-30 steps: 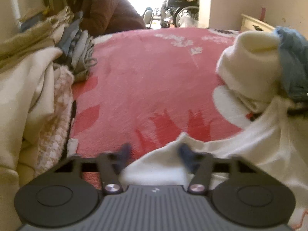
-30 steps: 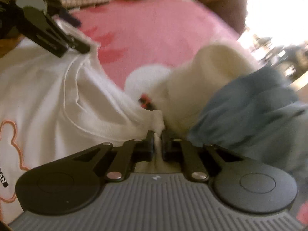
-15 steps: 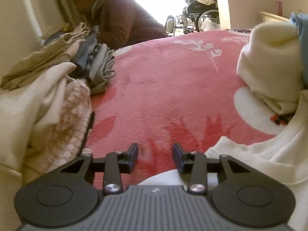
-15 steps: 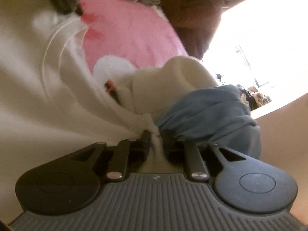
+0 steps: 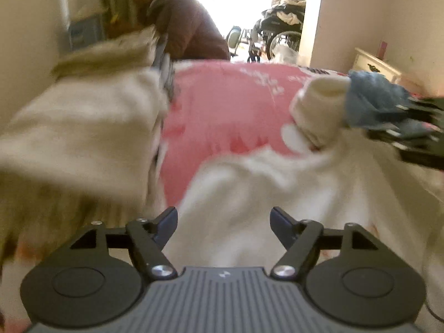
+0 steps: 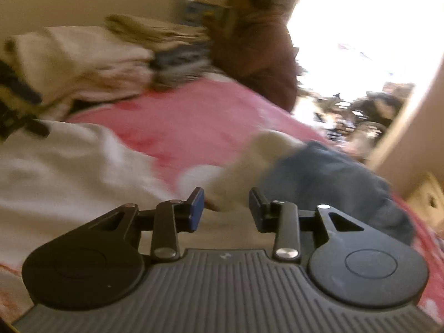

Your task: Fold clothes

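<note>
Left gripper (image 5: 223, 216): jaws wide, having just opened further, nothing between them; white garment (image 5: 277, 194) lies spread directly below and ahead of the jaws on the pink bed cover (image 5: 222, 105). Right gripper (image 6: 226, 206): jaws partly apart, just opening, pads clear of cloth; the white garment's edge lies below and left of them. Cream rolled piece (image 6: 249, 163) sits just ahead of the right jaws, touching a blue garment (image 6: 333, 177) to their right. Pile of beige and cream clothes (image 5: 83, 127), left of the left jaws; blur makes its separate items hard to tell. Person in a brown jacket (image 5: 183, 25), far beyond the jaws at the bed's far edge. Cream cabinet (image 5: 374, 65), far right.
</note>
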### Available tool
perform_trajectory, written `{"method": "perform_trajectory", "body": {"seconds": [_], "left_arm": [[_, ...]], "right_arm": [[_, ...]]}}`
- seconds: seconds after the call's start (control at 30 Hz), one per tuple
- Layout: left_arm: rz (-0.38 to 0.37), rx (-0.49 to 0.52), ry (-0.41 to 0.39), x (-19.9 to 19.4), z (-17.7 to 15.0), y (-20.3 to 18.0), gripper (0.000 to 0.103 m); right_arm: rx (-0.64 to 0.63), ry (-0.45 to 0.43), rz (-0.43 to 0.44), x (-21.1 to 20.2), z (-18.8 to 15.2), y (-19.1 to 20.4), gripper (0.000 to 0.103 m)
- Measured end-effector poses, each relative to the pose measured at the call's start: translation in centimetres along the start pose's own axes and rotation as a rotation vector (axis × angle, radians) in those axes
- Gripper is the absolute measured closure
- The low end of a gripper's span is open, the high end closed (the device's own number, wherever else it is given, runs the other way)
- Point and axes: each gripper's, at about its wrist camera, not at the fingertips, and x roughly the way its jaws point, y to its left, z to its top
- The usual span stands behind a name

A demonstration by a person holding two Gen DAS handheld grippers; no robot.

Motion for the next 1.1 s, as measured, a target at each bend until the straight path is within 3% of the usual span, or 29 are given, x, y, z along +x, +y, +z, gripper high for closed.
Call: {"method": "perform_trajectory", "body": {"seconds": [0.13,0.3,0.43,0.53,0.7,0.87,1.03,1.1], "left_arm": [[0.01,-0.11,0.041,-4.7,-4.4,3.6,0.028],[0.123,-0.249,0.058,-9.0,-8.7,9.2,0.028],[0.192,-0.395,0.055,-11.1,-10.7,13.9,0.023],[0.198,-0.51,0.05,-11.6,-11.9,17.5,0.021],[0.155,-0.78,0.055,-10.3,-13.2,25.1,0.021],[0.114,-1.137,0.044,-6.6,-14.8,33.8,0.021],[0.159,-1.348,0.066,-3.5,-17.6,38.7,0.021],[0.134,-1.413,0.064,-2.7,-18.8,39.4,0.021]], "right_arm": [[-0.031,0.047,0.143,2.1,1.7,3.3,0.076],[-0.008,0.161,0.308,5.9,3.3,7.5,0.08],[-0.022,0.312,0.234,9.1,2.4,10.0,0.081],[0.086,0.337,0.196,8.2,3.9,9.1,0.081],[0.264,0.262,0.286,3.2,6.2,8.3,0.08],[0.343,0.277,0.4,1.2,6.0,9.8,0.08],[0.364,0.297,0.452,1.5,5.8,10.5,0.08],[0.371,0.301,0.461,1.7,5.5,10.5,0.08]]}}
